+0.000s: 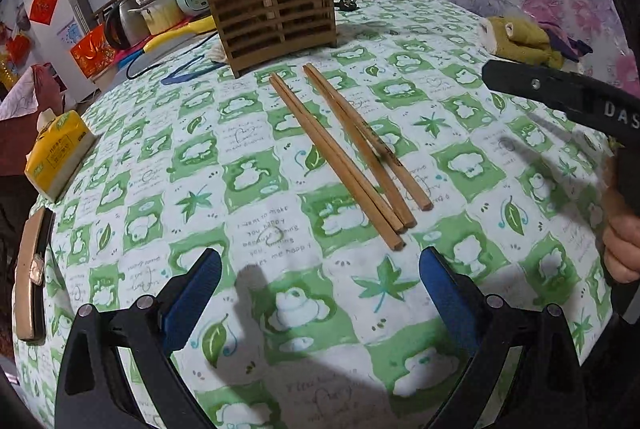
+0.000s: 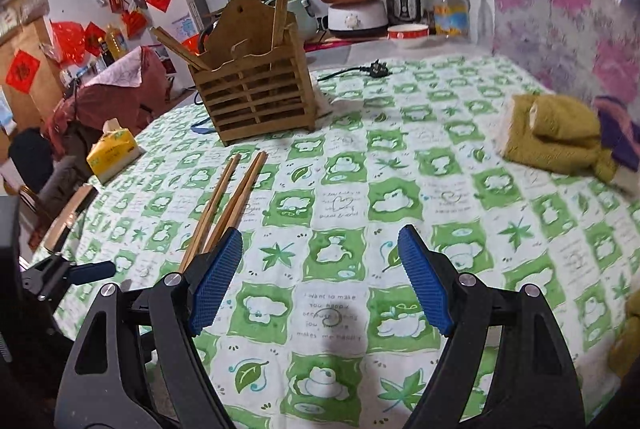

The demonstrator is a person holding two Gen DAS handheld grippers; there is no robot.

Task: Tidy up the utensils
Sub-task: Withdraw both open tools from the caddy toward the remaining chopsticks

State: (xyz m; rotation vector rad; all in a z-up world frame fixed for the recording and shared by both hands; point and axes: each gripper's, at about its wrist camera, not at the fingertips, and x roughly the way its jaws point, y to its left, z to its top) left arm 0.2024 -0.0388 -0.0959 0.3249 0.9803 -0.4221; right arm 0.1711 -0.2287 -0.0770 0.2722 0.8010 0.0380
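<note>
So the chopsticks [image 1: 348,153] are lying loose on the green checked cloth [image 1: 256,237], four of them as far as I can count, in two rough pairs with the near ends bunched and overlapping, straight in front of the wooden holder [image 1: 276,9], which already has a few sticks poking out the top. The left gripper [image 1: 320,293] is just short of those near ends, jaws wide open and holding nothing. The right gripper [image 2: 320,277] is off to the side, jaws also wide open and empty, with the sticks running past its left pad. If it were me I'd go with the left one: come down over a single pair a bit up from the ends, where the pairs are apart, so you don't snag the neighbour. Pinch square across both sticks or they'll scissor. Then tip them upright before dropping them into a slot, since the holder looks light and could tip.
</note>
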